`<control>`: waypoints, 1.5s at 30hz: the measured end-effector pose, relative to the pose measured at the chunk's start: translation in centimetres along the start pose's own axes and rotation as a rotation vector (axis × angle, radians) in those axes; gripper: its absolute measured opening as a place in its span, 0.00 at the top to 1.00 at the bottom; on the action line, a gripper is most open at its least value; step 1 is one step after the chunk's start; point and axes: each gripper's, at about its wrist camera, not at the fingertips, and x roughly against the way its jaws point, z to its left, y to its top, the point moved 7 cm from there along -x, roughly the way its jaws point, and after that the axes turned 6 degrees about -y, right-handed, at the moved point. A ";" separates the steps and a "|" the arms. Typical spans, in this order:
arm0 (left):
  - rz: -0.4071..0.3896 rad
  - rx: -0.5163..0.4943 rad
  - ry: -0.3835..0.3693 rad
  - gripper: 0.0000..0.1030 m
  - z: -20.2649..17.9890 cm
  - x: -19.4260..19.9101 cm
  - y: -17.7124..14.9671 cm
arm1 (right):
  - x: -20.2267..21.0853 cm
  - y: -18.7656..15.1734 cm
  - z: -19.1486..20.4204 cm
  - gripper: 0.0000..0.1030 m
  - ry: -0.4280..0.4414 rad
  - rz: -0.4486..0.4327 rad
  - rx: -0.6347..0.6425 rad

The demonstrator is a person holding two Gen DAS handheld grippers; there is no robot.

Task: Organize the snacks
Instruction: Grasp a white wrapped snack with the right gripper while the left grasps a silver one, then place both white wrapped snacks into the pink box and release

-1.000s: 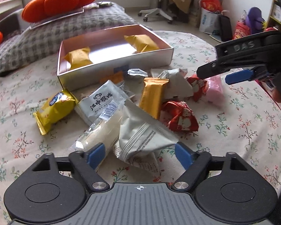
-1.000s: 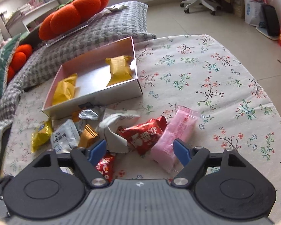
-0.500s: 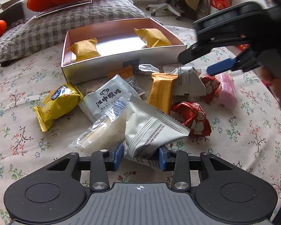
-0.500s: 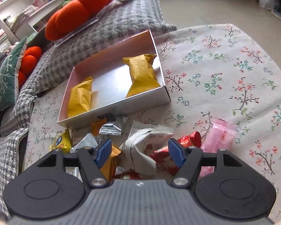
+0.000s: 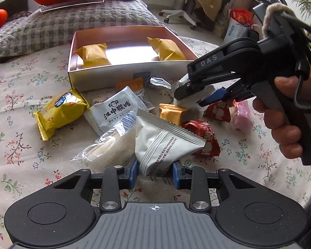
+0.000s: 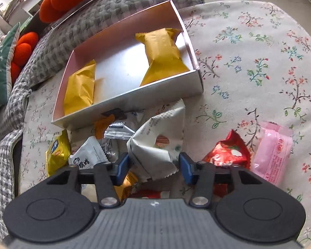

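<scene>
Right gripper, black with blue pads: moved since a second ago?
Yes. The right gripper has moved from the pink packet towards the open cardboard box; its jaws are closing around a crumpled white packet.

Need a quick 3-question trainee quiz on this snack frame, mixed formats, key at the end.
1. How many yellow packets lie inside the open box?
2. True or false: the left gripper is shut on a grey-white packet.
3. The snack farthest right in the right wrist view is: A) a pink packet B) a green packet C) a blue packet

Key: 1. Two. 2. True. 3. A
</scene>
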 end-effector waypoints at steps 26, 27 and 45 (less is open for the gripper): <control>-0.098 0.026 0.016 0.71 2.4 1.6 8.1 | 4.9 3.1 2.7 0.58 0.035 -0.189 0.118; -0.099 0.024 0.015 0.71 2.4 1.3 8.8 | 4.9 3.5 2.8 0.57 0.035 -0.193 0.122; -0.090 0.098 0.037 0.71 6.1 -5.8 16.6 | 1.4 7.9 3.2 0.57 0.025 -0.195 0.149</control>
